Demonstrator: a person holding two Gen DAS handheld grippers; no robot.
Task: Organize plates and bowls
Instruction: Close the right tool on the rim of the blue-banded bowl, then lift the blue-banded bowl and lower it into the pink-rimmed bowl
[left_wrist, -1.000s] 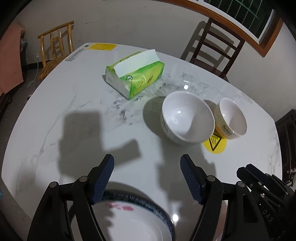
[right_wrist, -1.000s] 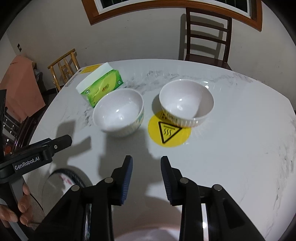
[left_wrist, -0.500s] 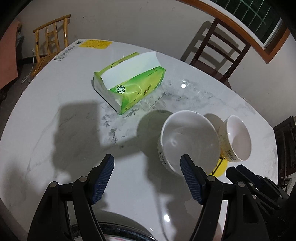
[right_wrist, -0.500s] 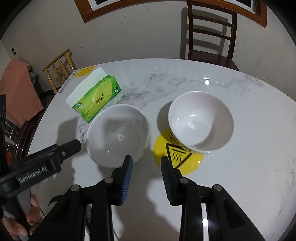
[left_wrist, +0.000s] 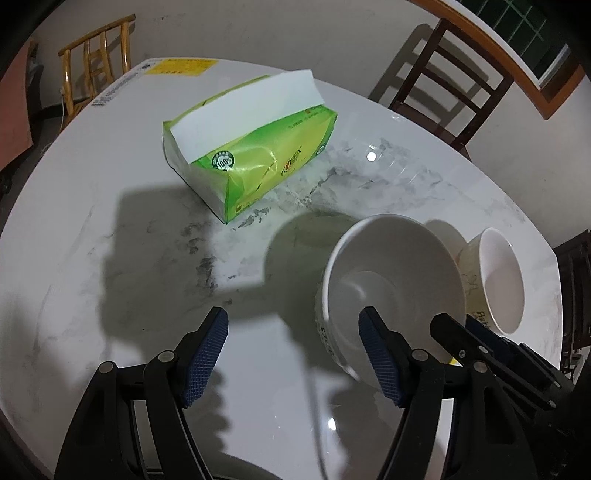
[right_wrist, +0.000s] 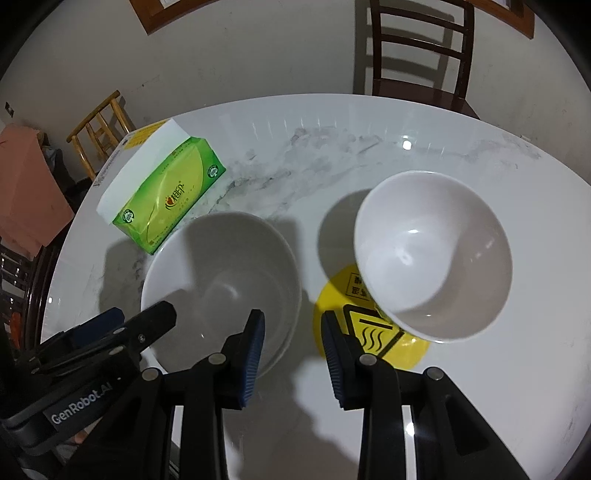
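1. Our left gripper (left_wrist: 293, 354) has its jaws spread wide with nothing between them. It hangs over bare marble, and its right-hand finger (left_wrist: 380, 363) sits just at the near wall of the near bowl (left_wrist: 391, 280). We judge that the wide gap is meant to straddle that wall.

2. Our right gripper (right_wrist: 291, 356) is parted more narrowly and also grips nothing. Its left finger (right_wrist: 251, 360) overlaps the same bowl's rim (right_wrist: 221, 280) in this view; whether it touches, we cannot tell. The aim looks to fall between the two bowls.

3. The near bowl stands upright on the table (left_wrist: 110, 258), empty, white inside, with dark lettering on its outer wall. Both grippers crowd it, so we take it as the piece to lift.

4. The second bowl (right_wrist: 434, 254) is just beside it, also upright and empty, resting partly over a yellow heat-warning sticker (right_wrist: 369, 332). Nesting one bowl in the other seems the likely step, and neither is stacked yet.

5. Farther out lies a green tissue pack (left_wrist: 251, 158), apart from the bowls. No plate shows clearly at our edge of either view.
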